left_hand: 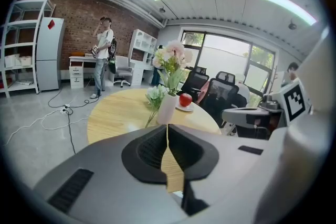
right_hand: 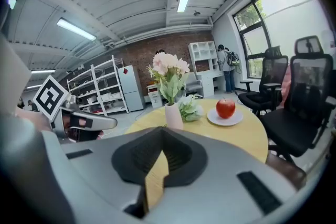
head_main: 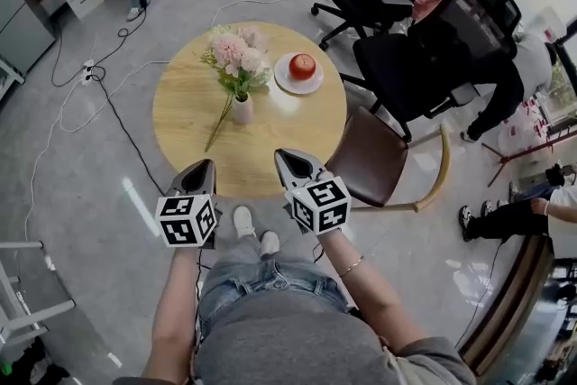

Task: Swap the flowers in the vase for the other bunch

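A small white vase (head_main: pixel 242 109) with pink flowers (head_main: pixel 236 51) stands upright near the middle of the round wooden table (head_main: pixel 189 104). A second bunch lies on the table beside it, its long stem (head_main: pixel 217 124) pointing toward me and its pale green-white head (left_hand: pixel 155 96) resting by the vase (left_hand: pixel 167 108). My left gripper (head_main: pixel 202 167) and right gripper (head_main: pixel 287 158) hover over the table's near edge, side by side, well short of the vase. Both are shut with nothing between the jaws, as the left gripper (left_hand: pixel 167 128) and right gripper (right_hand: pixel 161 131) views show.
A red apple (head_main: pixel 302 66) sits on a white plate (head_main: pixel 287 81) right of the vase. A brown chair (head_main: pixel 383 160) stands at the table's right, black office chairs (head_main: pixel 433 41) beyond it. Cables (head_main: pixel 99 86) run over the floor at left. A person (left_hand: pixel 104 55) stands far back.
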Tool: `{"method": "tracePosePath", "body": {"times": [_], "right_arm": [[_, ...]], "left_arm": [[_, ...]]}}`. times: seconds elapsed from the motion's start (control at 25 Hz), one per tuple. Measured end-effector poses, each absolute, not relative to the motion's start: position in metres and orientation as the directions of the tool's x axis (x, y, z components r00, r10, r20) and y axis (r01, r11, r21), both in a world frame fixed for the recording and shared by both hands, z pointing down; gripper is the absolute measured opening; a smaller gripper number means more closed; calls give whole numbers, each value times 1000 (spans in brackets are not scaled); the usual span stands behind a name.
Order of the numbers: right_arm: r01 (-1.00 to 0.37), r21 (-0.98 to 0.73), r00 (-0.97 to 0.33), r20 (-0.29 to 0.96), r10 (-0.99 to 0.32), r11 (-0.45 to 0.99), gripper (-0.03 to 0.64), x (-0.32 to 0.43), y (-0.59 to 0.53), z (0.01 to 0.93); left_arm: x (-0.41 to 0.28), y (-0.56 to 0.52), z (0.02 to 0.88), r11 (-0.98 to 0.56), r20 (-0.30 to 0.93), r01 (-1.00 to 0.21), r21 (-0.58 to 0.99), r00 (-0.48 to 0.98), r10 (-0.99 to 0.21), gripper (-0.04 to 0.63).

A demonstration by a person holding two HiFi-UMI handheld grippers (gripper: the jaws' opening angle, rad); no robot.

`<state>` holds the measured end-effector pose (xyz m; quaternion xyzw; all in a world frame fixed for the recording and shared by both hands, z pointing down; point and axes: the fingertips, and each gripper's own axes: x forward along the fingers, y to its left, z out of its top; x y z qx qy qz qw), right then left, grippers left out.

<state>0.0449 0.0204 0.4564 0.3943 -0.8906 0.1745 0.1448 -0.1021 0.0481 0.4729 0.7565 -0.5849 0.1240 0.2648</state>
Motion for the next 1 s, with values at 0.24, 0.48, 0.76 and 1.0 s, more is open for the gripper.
{"method": "tracePosePath", "body": {"times": [0.24, 0.48, 0.76, 1.0], "right_arm": [[-748, -194, -655, 372, -658, 634, 9, 51, 37, 446], [-744, -188, -660, 355, -662, 641, 9, 62, 53, 438], [-745, -161, -658, 342, -671, 648, 9, 69, 66, 429], [-743, -167, -661, 338, -670, 648, 9, 73, 75, 423]], "left_arm": [[-95, 68, 456, -185, 476, -958, 221, 271, -836, 23], [-87, 87, 445, -173, 452, -962, 211, 253, -855, 23], [-80, 104, 435, -165, 430, -965, 203, 239, -871, 23], [-73, 113, 425, -165, 419, -965, 205, 239, -876, 23]]}}
